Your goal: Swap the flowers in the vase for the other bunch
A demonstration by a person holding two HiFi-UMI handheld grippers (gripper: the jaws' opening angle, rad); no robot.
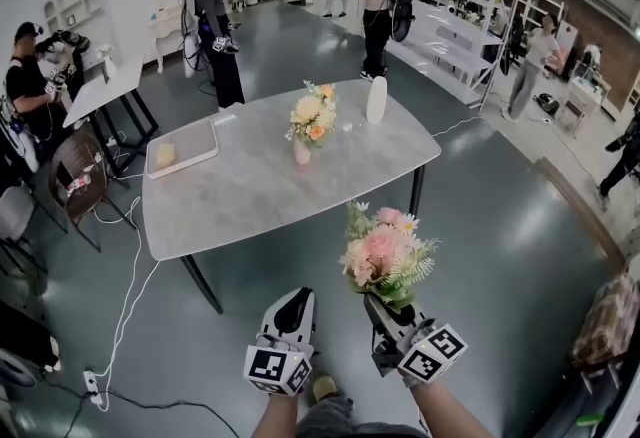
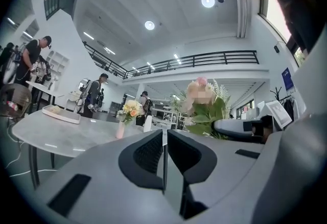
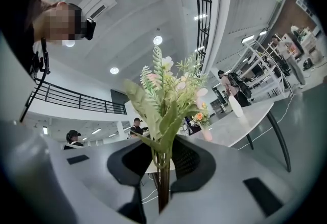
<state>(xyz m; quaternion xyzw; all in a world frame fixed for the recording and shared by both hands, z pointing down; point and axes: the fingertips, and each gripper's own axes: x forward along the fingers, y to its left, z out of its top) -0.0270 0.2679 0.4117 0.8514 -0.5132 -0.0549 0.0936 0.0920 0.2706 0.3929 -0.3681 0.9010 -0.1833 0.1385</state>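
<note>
Approach to the table [image 1: 250,201] is in hand. The pink bunch [image 1: 383,251] is clamped by its stems in the right gripper [image 1: 378,308]; the left gripper [image 1: 297,300] is closed, empty. The vase [image 1: 301,153], seemingly pink, stands mid-table, yellow flowers [image 1: 312,114] inside. These should be extracted first, the bunch kept upright.

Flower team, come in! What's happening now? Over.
Right tongs clamped on pink bunch; left tongs shut, empty. Yellow flowers in vase on table. Nothing blocking.
</note>
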